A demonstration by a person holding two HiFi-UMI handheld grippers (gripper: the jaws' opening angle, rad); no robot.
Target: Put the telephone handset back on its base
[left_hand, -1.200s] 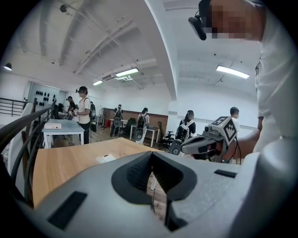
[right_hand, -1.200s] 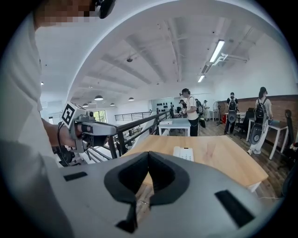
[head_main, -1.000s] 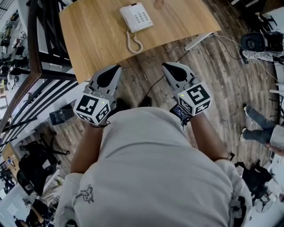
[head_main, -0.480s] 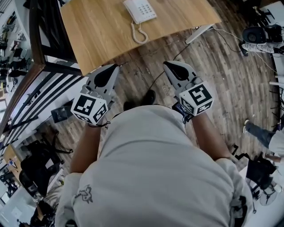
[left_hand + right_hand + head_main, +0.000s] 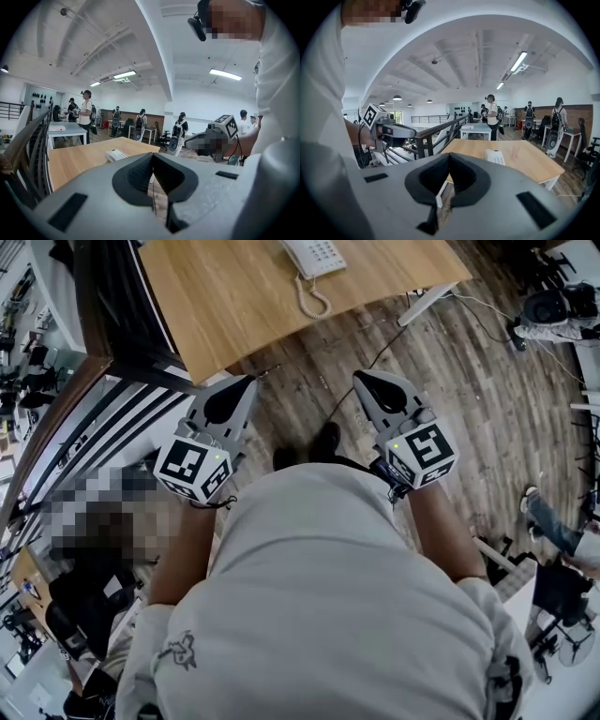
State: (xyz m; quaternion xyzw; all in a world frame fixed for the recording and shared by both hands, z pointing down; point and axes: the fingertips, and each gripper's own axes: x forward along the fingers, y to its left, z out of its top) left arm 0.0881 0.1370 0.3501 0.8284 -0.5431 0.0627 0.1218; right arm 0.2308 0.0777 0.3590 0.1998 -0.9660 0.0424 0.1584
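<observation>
Head view: telephone point(image 5: 314, 254) sits on the wooden table point(image 5: 234, 306), cut off by the top edge of the picture, with its coiled cord point(image 5: 314, 298) lying on the tabletop near the table's near edge. You can't tell handset from base here. You stand back from the table on the plank floor point(image 5: 469, 399). You hold the left gripper point(image 5: 249, 381) and right gripper point(image 5: 360, 377) out in front of your chest, side by side and well apart from the phone, both over the floor. A dark railing point(image 5: 122, 324) runs along the table's left side.

Left gripper view: your jaws are clenched together with nothing between them. The telephone shows just above them, small, on the table beyond. The right gripper hangs off to the right. People point(image 5: 85, 110) stand at desks in the background.

Right gripper view: jaws pressed together here too, empty. The telephone lies on the table past the jaws, a bit right of them, and well apart from them. The left gripper shows at left, in front of the railing
</observation>
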